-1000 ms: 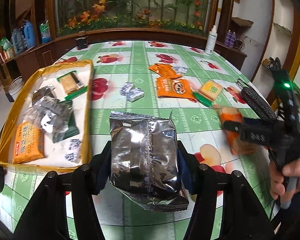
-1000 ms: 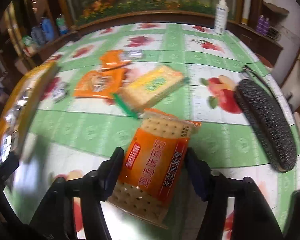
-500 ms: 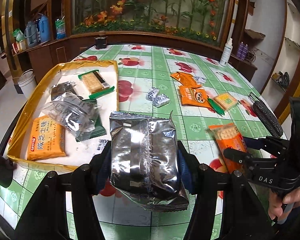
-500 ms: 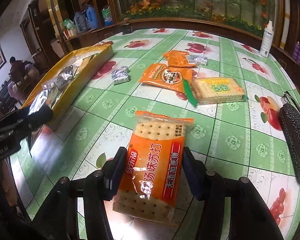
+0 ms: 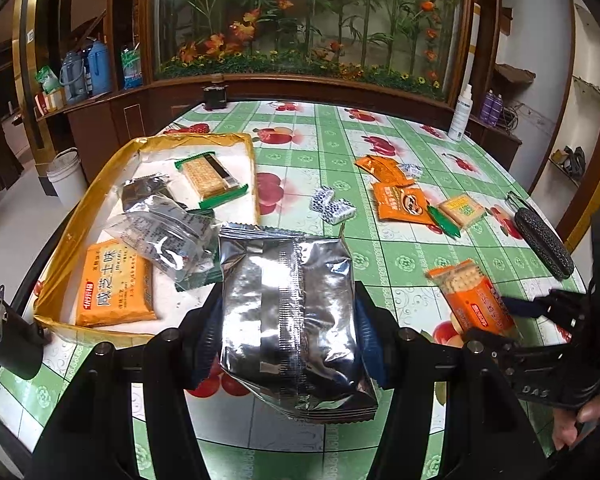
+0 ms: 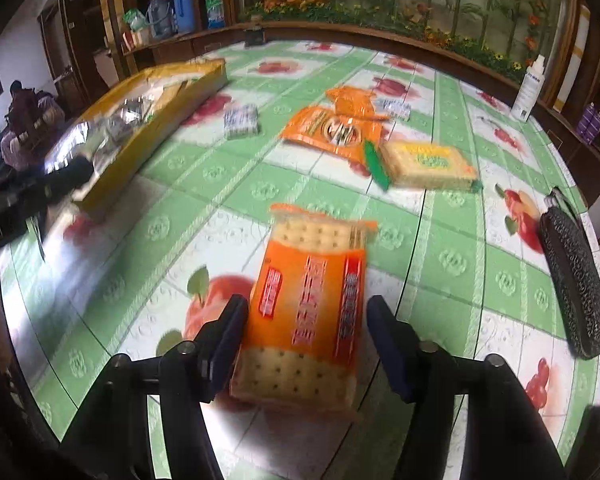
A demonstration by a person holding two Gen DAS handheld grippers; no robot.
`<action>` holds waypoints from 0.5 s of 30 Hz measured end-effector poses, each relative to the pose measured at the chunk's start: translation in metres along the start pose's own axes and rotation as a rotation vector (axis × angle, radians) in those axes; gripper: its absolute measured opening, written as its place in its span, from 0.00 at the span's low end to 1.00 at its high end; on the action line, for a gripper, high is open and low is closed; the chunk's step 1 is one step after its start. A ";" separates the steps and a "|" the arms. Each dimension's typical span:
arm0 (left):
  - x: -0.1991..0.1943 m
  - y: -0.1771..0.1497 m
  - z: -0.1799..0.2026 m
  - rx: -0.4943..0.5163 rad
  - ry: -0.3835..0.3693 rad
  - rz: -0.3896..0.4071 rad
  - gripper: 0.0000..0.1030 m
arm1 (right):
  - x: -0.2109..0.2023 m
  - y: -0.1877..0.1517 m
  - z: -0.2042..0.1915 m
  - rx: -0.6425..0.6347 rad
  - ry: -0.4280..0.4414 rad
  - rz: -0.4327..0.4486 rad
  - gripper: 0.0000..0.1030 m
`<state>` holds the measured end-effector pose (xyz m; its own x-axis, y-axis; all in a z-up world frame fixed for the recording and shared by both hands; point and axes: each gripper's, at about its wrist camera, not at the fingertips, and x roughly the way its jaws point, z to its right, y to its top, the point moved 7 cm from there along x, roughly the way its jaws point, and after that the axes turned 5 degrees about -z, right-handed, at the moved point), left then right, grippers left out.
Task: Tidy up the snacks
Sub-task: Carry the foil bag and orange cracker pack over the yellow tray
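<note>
A silver foil snack packet (image 5: 292,280) hangs above the table's near edge, and my left gripper (image 5: 288,328) is shut on its sides. A gold-rimmed tray (image 5: 60,248) lies just left of it. It holds an orange packet (image 5: 116,284), crumpled foil packets (image 5: 168,236) and a green-edged cracker packet (image 5: 208,178). My right gripper (image 6: 306,312) is shut on an orange cracker packet (image 6: 312,280) above the tablecloth. The left wrist view shows that orange cracker packet (image 5: 472,300) at the right. In the right wrist view the tray (image 6: 152,132) lies far left.
On the green fruit-print cloth lie two orange packets (image 5: 404,204), a yellow cracker packet (image 5: 460,210) and small blue-white packets (image 5: 332,206). A black case (image 5: 544,244) rests near the right edge and a white bottle (image 5: 460,114) stands at the back. A person's hand (image 5: 580,424) grips the right tool.
Both grippers moved sideways towards the tray with their packets still held. The right gripper rolled, so its orange packet now stands straighter in its view. The tray fills more of the left view.
</note>
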<state>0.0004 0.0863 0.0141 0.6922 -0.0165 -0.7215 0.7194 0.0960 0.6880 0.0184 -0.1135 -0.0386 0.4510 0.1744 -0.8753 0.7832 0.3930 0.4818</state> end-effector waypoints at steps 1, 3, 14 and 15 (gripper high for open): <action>-0.001 0.001 -0.003 -0.006 -0.001 0.002 0.57 | 0.002 -0.001 0.000 -0.002 -0.007 0.000 0.55; -0.004 0.002 -0.008 -0.019 0.001 0.009 0.57 | 0.002 -0.001 0.000 0.003 -0.010 0.010 0.54; -0.017 0.011 -0.058 -0.112 0.047 0.047 0.57 | -0.022 0.037 -0.031 0.057 0.194 0.098 0.54; -0.018 0.012 -0.063 -0.120 0.052 0.049 0.57 | -0.023 0.042 -0.036 0.049 0.203 0.102 0.54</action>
<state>-0.0072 0.1505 0.0298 0.7203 0.0422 -0.6923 0.6704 0.2136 0.7106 0.0252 -0.0683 0.0001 0.4376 0.3906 -0.8099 0.7600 0.3206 0.5653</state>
